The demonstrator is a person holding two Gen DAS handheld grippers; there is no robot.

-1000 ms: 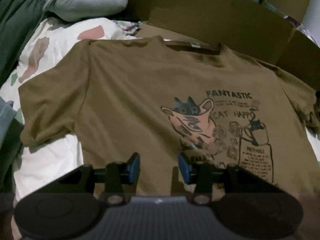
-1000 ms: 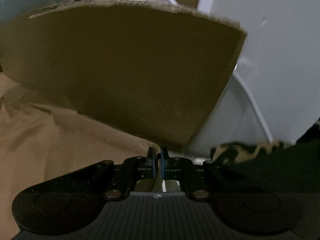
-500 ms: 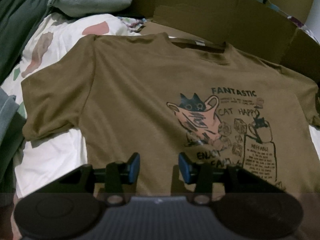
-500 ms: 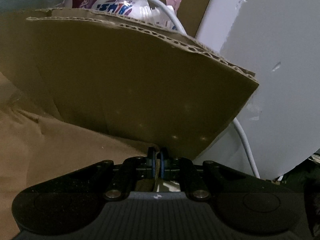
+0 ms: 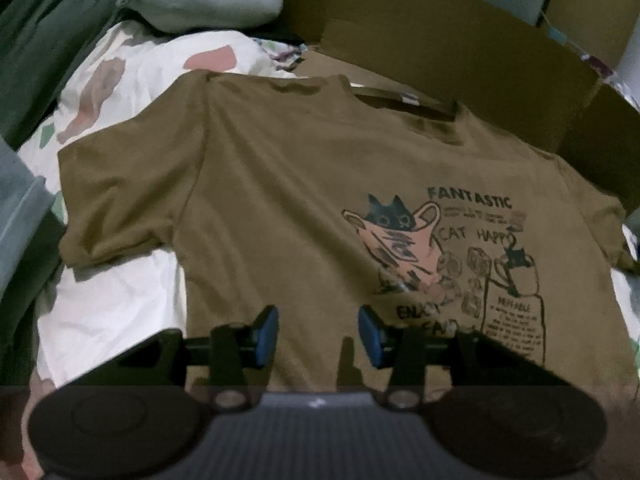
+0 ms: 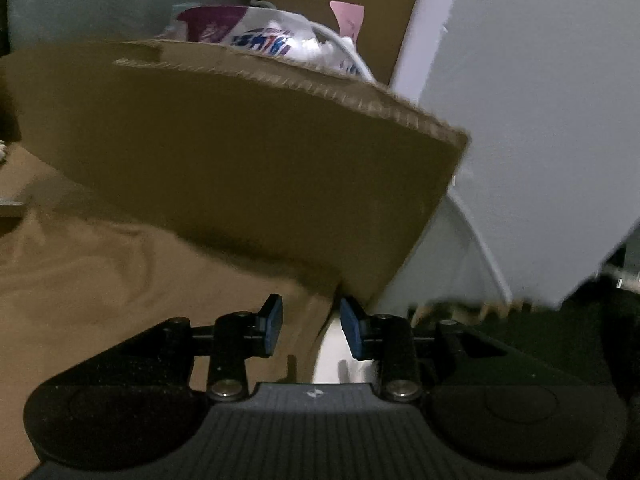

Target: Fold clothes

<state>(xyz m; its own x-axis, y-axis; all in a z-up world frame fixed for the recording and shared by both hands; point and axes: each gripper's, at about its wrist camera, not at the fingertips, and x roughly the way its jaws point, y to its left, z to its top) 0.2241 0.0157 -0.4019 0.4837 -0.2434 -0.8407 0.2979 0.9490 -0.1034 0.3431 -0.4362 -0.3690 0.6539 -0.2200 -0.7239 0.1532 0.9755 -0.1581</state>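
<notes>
Now a brown T-shirt (image 5: 280,184) is laid flat on a bed (image 5: 112,312), picture side up, with its neck at the far end near a cardboard box (image 5: 460,60). Both sleeves are spread out to the sides. No fold can be seen yet, so the job is judged to be at its start: the shirt is only being smoothed out.

The left gripper (image 5: 318,334) is held low over the bottom part of the shirt. Its fingers (image 5: 267,334) are spread and getting wider, and nothing is pinched between them.

The right gripper (image 6: 311,330) is seen at the far right edge of the shirt, close under the cardboard box. Its fingers (image 6: 273,326) are opening too. Brown cloth lies below and between them, but it is not squeezed, so the cloth is judged to be let go.

Next, a side of the shirt probably has to be picked up. An edge would need to be pinched by each gripper, then lifted and carried over toward the middle, so that a sleeve is tucked in.
</notes>
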